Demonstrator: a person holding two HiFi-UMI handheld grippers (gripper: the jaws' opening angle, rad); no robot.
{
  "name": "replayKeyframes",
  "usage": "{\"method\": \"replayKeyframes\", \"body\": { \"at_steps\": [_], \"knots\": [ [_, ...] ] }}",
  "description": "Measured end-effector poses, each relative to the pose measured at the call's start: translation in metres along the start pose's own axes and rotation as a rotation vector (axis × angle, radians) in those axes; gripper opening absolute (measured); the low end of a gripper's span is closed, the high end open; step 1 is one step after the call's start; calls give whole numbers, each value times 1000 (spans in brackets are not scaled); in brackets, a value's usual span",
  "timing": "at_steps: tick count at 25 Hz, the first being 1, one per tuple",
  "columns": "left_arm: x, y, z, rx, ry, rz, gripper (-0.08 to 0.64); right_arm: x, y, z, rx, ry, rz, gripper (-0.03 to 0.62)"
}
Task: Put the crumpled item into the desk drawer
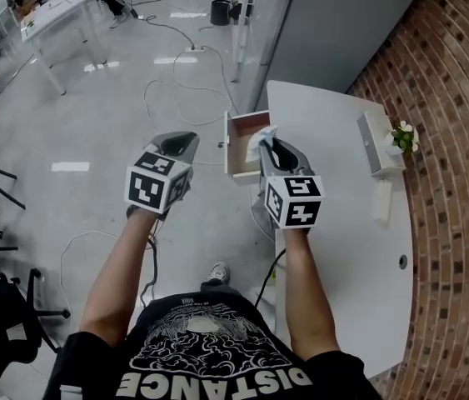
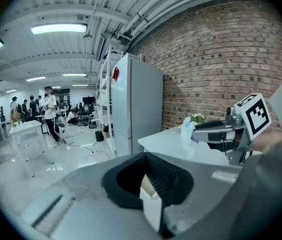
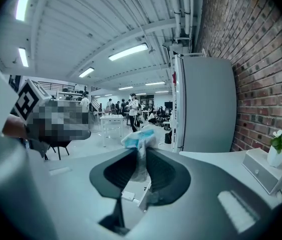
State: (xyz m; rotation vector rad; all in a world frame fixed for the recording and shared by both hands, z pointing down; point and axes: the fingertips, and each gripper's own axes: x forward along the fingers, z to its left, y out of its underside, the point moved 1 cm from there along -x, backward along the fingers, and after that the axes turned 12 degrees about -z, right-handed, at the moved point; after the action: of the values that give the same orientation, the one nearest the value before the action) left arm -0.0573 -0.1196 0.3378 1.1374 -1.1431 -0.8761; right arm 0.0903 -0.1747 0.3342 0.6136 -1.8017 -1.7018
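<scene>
The crumpled item (image 1: 261,139), a pale blue and white wad, is pinched between the jaws of my right gripper (image 1: 269,146), which is shut on it. It hangs just above the open desk drawer (image 1: 241,155), which is pulled out to the left from the white desk (image 1: 342,223). In the right gripper view the wad (image 3: 137,139) sticks up past the tips of the right gripper (image 3: 141,153). My left gripper (image 1: 179,142) hovers left of the drawer over the floor, shut and holding nothing. The left gripper view shows its jaws (image 2: 145,157) together, and the right gripper (image 2: 197,132) with the wad (image 2: 187,126).
On the desk's far side stand a small white drawer box (image 1: 376,145) and a little flower vase (image 1: 402,137); a white block (image 1: 381,200) lies nearer. A brick wall (image 1: 459,182) runs along the right. Cables (image 1: 167,90) trail over the floor, and a tall grey cabinet (image 1: 334,23) stands behind the desk.
</scene>
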Motion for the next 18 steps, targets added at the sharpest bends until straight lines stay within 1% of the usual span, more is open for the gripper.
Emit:
{"method": "replayKeyframes", "body": {
  "at_steps": [5, 10, 15, 18],
  "knots": [
    [19, -2, -3, 4, -19, 8, 2, 11, 1, -16, 4, -29, -2, 66],
    [31, -2, -5, 10, -25, 14, 2, 17, 2, -27, 11, -41, -4, 66],
    [38, 0, -5, 14, -31, 26, 2, 22, 6, -33, 17, -50, -3, 66],
    [39, 1, -3, 9, -41, 16, 2, 24, 8, -32, 16, -58, -1, 66]
  ]
}}
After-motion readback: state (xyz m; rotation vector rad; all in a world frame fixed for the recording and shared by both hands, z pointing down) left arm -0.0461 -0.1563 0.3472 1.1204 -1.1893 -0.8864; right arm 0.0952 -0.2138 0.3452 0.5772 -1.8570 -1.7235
